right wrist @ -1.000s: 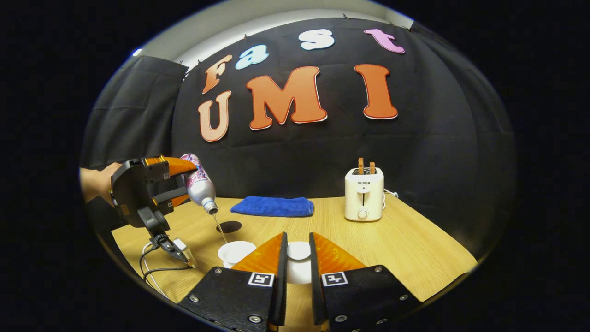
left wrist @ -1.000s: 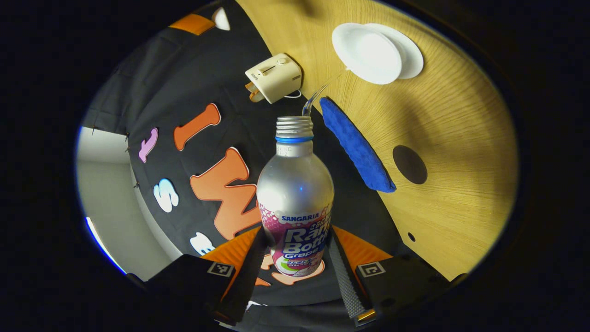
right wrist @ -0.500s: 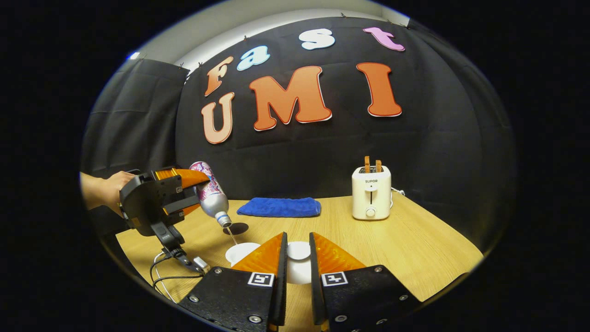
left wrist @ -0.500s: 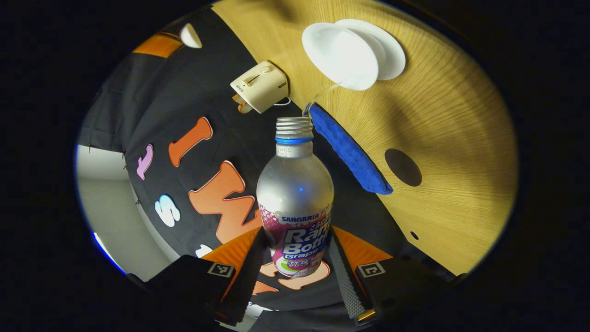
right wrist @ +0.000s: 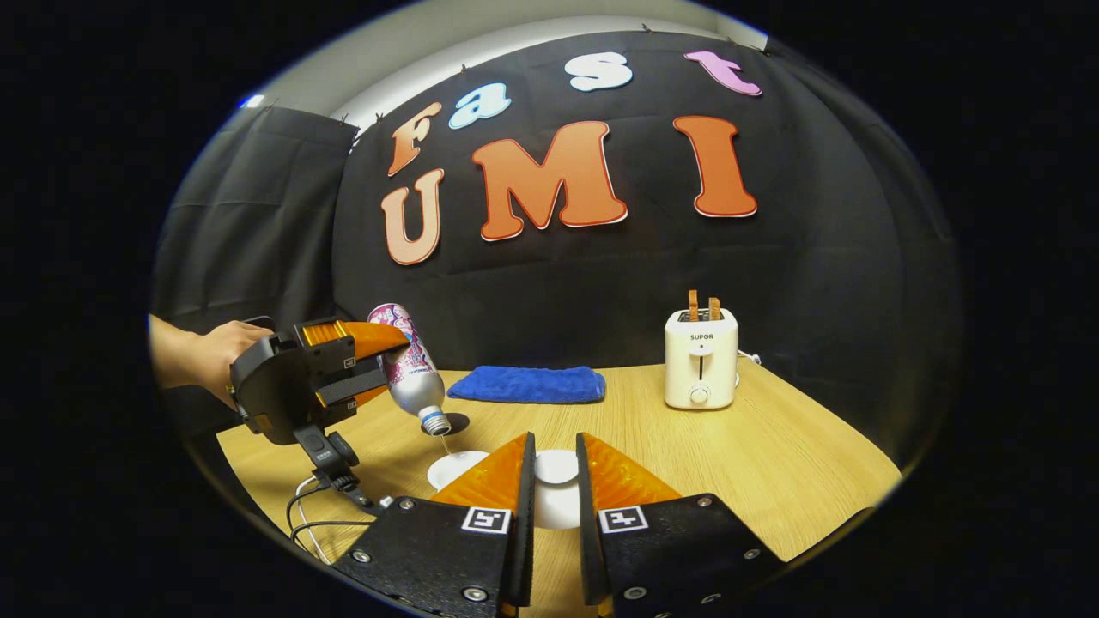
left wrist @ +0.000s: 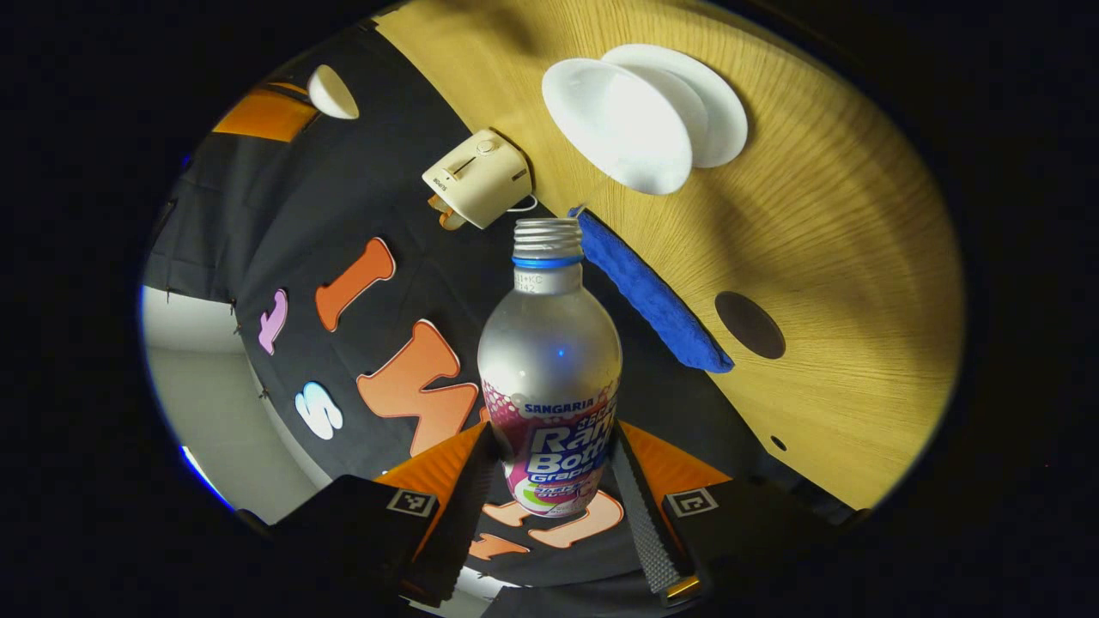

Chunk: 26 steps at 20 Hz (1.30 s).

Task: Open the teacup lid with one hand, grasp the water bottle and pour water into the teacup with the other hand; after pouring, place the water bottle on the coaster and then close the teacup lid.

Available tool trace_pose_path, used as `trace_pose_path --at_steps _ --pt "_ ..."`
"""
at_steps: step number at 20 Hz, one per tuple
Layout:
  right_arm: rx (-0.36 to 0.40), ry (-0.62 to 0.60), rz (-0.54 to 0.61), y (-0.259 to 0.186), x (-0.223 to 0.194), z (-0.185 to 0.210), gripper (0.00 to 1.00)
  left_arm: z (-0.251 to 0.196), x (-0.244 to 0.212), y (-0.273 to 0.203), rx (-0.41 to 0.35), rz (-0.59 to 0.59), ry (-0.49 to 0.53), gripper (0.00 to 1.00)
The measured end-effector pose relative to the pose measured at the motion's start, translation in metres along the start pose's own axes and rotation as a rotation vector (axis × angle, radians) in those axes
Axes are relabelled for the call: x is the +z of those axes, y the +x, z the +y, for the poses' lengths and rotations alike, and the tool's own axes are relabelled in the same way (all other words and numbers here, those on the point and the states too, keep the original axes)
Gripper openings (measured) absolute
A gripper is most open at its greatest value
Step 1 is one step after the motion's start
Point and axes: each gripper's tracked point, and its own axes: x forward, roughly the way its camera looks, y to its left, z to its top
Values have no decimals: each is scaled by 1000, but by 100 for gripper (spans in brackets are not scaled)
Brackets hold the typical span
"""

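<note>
Worktop [right wrist: 773, 463]: one wooden top, carrying a towel, a toaster, a coaster, a cup and a saucer.
Towel [right wrist: 528, 385]: one, blue, folded flat at the back of the worktop near the wall.
Toaster [right wrist: 701, 359]: one, cream, upright at the back right, with two slices standing out of its slots.
Left tongs [left wrist: 549, 498]: one pair, closed on the bottle's labelled lower body; in the right gripper view [right wrist: 378, 360] a hand [right wrist: 215, 352] holds them at the left.
Right tongs [right wrist: 554, 481]: one pair, narrow, the lid between the two fingers; whether they press on it cannot be told.
Bottle [left wrist: 549, 360]: one, silver, uncapped, tilted mouth-down above the cup, held clear of the worktop; a thin thread of water hangs from its mouth in the right gripper view.
Cup [left wrist: 618, 124]: one, white, open, on the worktop under the bottle's mouth; how much water it holds cannot be told.
Saucer [left wrist: 717, 112]: one, white, just behind the cup.
Lid [right wrist: 555, 468]: one, white, raised off the cup, to its right.
Coaster [left wrist: 749, 312]: one, dark, round, bare, beside the towel's end.
</note>
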Motion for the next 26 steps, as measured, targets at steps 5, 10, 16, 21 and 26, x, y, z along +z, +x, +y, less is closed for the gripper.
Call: trace_pose_path --at_steps 5,10,16,21,26 --pt "5 0 0 2 1 5 23 0 -1 -1 42 12 -41 82" --pt "5 -3 8 5 0 7 23 8 -10 -5 134 20 -151 80" --pt "10 -3 0 10 7 14 23 62 -40 -17 336 26 -390 80" --pt "15 -11 -1 17 11 22 23 92 -81 -32 516 64 -656 81" --pt "27 -24 -7 26 17 33 23 103 -116 -37 651 105 -919 81"
